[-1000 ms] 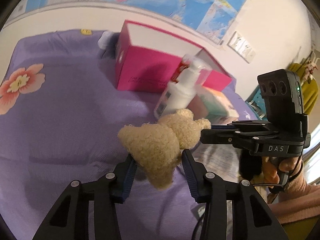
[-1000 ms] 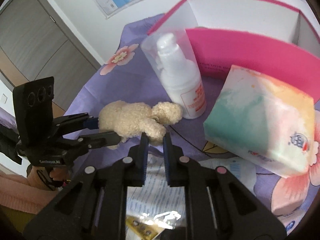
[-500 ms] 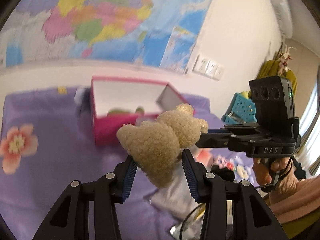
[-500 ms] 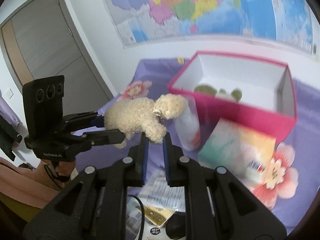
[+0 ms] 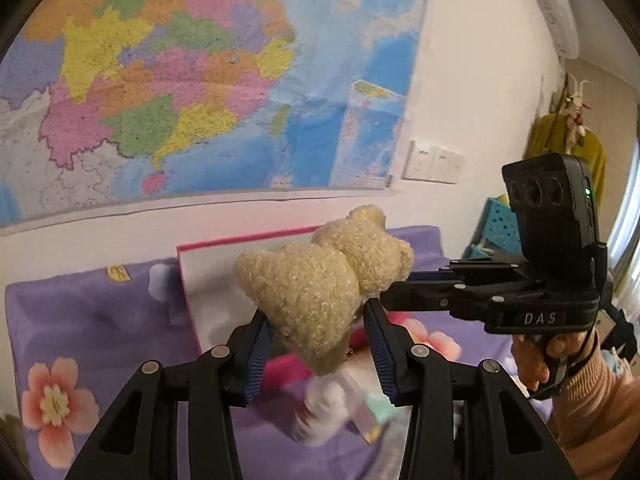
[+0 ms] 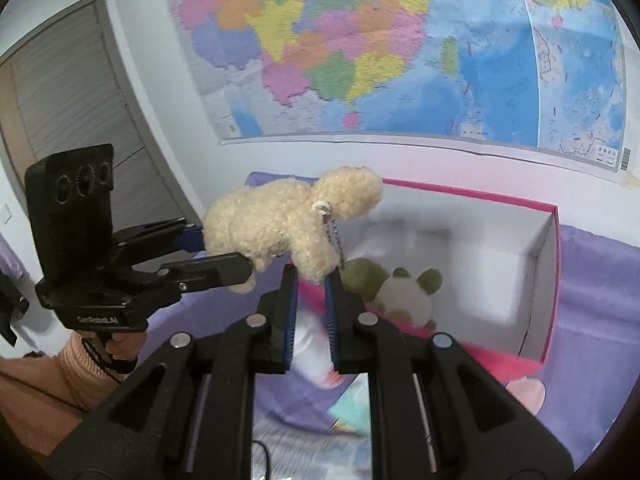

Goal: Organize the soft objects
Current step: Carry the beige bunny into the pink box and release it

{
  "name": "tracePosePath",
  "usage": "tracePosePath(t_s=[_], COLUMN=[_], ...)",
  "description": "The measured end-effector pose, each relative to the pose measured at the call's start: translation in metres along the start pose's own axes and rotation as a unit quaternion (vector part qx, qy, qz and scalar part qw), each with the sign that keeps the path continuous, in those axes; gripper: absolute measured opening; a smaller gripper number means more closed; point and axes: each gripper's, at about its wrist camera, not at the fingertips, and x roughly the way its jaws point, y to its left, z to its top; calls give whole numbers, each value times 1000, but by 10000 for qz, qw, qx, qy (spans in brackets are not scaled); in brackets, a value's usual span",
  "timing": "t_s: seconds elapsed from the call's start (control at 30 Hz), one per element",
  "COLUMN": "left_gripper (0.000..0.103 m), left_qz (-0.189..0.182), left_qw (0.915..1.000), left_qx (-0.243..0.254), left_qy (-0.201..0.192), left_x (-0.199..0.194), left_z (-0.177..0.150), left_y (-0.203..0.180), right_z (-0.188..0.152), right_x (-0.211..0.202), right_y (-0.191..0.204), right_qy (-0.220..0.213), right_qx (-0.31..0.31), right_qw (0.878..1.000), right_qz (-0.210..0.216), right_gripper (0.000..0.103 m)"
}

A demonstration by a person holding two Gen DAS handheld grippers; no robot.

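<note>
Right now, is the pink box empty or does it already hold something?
Not empty. The pink box is open-topped, and a green-and-white plush toy lies against its near wall.

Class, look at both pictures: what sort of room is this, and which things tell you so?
Probably a bedroom at home: a flowered purple bedspread, a large wall map, and a pink box holding plush toys.
</note>
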Motion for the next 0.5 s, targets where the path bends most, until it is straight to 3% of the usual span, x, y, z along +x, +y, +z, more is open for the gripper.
tracePosePath(t_s=[0.27,0.5], left_gripper=[45,45], left_qz=[168,835], left_qw=[9982,9908], left_qx=[-244,-417], left_qy=[528,983], left_x=[64,110], left_z=[12,5], left_y=[40,66], right_z=[19,16], right_x=[53,103], right_y=[-42,-64], right_qy=[262,819], right_qx=[419,743], right_qw=[9987,9938], right_qz=[-105,-148], right_gripper=[15,15])
